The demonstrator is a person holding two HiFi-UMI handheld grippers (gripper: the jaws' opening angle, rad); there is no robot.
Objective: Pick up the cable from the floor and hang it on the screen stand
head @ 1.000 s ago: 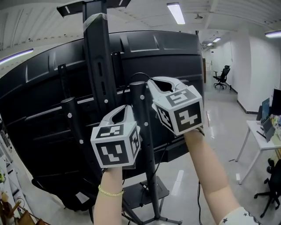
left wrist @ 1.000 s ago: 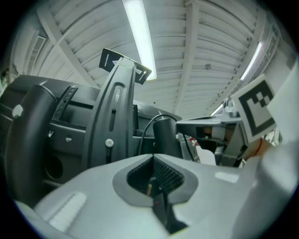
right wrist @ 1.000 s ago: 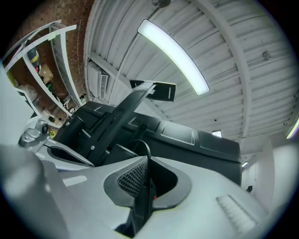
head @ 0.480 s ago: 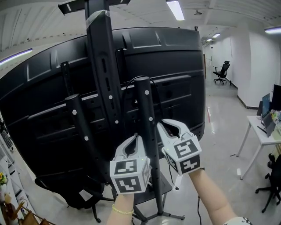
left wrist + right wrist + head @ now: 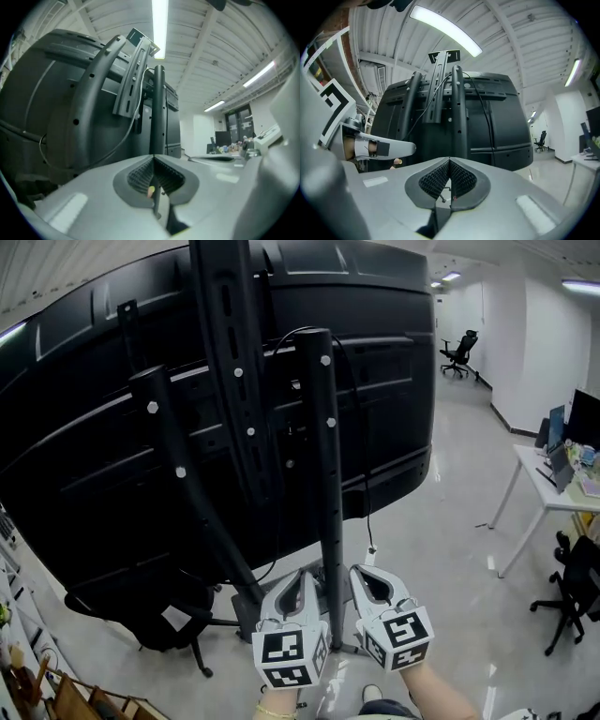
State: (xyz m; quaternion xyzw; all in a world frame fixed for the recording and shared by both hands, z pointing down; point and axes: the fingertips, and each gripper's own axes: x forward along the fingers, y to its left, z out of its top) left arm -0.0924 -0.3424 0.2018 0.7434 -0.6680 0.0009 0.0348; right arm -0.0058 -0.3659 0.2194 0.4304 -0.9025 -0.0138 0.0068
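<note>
The left gripper [image 5: 304,577] and the right gripper [image 5: 362,574] are low down, one on each side of the stand pole [image 5: 324,474]. Each has its jaws pressed together with nothing in them. The cable [image 5: 367,526] is looped over the top of that pole. It runs down the right side, long way up-and-down, with its end pointing at the floor. Behind is the big screen [image 5: 94,427]. The hanging looks done. Next, just check that the cable does not slip off.
</note>
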